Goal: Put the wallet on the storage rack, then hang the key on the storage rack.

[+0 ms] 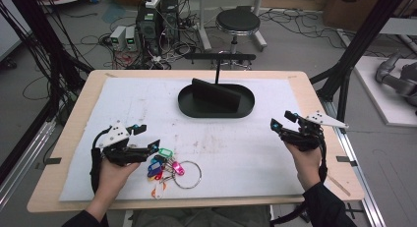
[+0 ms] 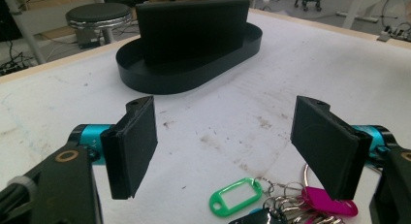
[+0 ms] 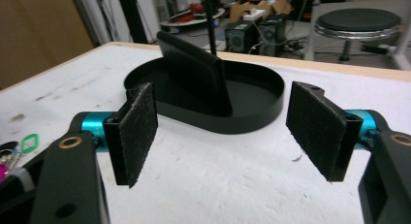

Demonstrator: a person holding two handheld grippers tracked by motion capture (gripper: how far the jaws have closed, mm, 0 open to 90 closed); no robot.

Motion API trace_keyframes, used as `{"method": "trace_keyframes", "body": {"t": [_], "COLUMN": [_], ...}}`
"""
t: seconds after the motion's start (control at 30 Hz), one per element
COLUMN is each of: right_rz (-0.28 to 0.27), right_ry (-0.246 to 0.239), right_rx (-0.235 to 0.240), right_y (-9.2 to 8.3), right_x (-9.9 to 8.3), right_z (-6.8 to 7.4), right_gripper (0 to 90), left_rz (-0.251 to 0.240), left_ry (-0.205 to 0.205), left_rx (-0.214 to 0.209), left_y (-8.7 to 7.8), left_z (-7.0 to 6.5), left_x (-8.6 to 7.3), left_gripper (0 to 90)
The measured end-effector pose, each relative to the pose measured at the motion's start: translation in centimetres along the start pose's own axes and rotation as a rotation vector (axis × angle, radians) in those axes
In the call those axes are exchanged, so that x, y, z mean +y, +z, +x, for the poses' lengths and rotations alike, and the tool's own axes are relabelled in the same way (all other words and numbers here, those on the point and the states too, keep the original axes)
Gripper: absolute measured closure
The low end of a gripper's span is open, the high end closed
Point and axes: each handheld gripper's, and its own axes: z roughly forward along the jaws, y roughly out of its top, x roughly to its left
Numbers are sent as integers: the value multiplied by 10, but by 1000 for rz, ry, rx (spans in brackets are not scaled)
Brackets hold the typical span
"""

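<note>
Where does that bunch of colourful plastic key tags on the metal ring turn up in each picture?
High view: bunch of colourful plastic key tags lies bottom centre-left, beside the left gripper.
Left gripper view: bottom edge, right of centre.
Right gripper view: far left edge, low.
Shared landmark: black oval tray.

Both grippers are black, the left gripper point(image 1: 147, 136) and right gripper point(image 1: 281, 120) alike, with teal collars behind flat rectangular pads, grey three-cornered plates, black cables, dark sleeves.
</note>
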Motion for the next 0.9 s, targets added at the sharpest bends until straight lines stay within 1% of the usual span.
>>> {"method": "trace_keyframes", "body": {"t": [0.1, 0.13, 0.2, 0.23, 0.27, 0.3, 0.33, 0.4, 0.43, 0.47, 0.53, 0.57, 0.6, 0.63, 0.67, 0.7, 0.73, 0.8, 0.83, 0.87, 0.9], "right_rz": [1, -3, -6, -12, -9, -6, -13, -30, -35, -41, -26, -15, -7, -6, -5, -5, -6, 1, 9, 14, 20], "right_ry": [-15, -30, -53, -51, -43, -48, -53, -75, -82, -92, -99, -105, -112, -121, -129, -144, -164, -203, -219, -228, -229], "right_rx": [-27, -35, -60, -59, -43, -47, -52, -25, -16, -10, -20, -28, -26, -23, -20, -22, -19, -29, -27, -30, -35], "right_y": [-4, -6, -8, -9, -10, -11, -11, -12, -12, -12, -11, -11, -10, -10, -9, -9, -9, -8, -7, -6, -6], "right_x": [-1, -1, -3, -5, -6, -7, -9, -12, -13, -15, -16, -16, -17, -17, -17, -18, -19, -19, -19, -20, -20], "right_z": [0, 1, 2, 1, 1, 0, 0, -1, 0, -1, -1, 0, 0, 0, 1, 3, 4, 7, 8, 9, 9], "right_gripper": [272, 272, 271, 272, 272, 273, 276, 339, 341, 341, 309, 307, 308, 311, 318, 324, 330, 332, 341, 343, 343], "left_rz": [-1, 3, -2, -11, -29, -60, -96, -148, -158, -143, -120, -105, -92, -81, -73, -61, -53, -5, 15, 29, 45], "left_ry": [4, 1, 0, 0, -3, -6, -12, -20, -25, -26, -14, -16, -23, -38, -42, -29, -23, -10, -11, -17, -9], "left_rx": [-10, -12, -31, -43, -53, -69, -88, -122, -134, -142, -157, -161, -168, -185, -209, -225, -230, -244, -243, -242, -245], "left_y": [3, 5, 6, 7, 7, 7, 6, 6, 6, 7, 8, 10, 11, 13, 15, 18, 20, 27, 31, 34, 37], "left_z": [0, 0, 2, 2, 3, 4, 5, 7, 8, 9, 9, 9, 8, 8, 7, 5, 4, 0, -1, -2, -4], "left_x": [1, 1, 1, 0, 0, 0, 0, 0, 1, 1, 1, 2, 2, 2, 3, 3, 4, 6, 6, 7, 7], "left_gripper": [249, 249, 249, 249, 249, 250, 256, 324, 328, 328, 328, 329, 326, 305, 294, 294, 294, 274, 251, 249, 248]}}
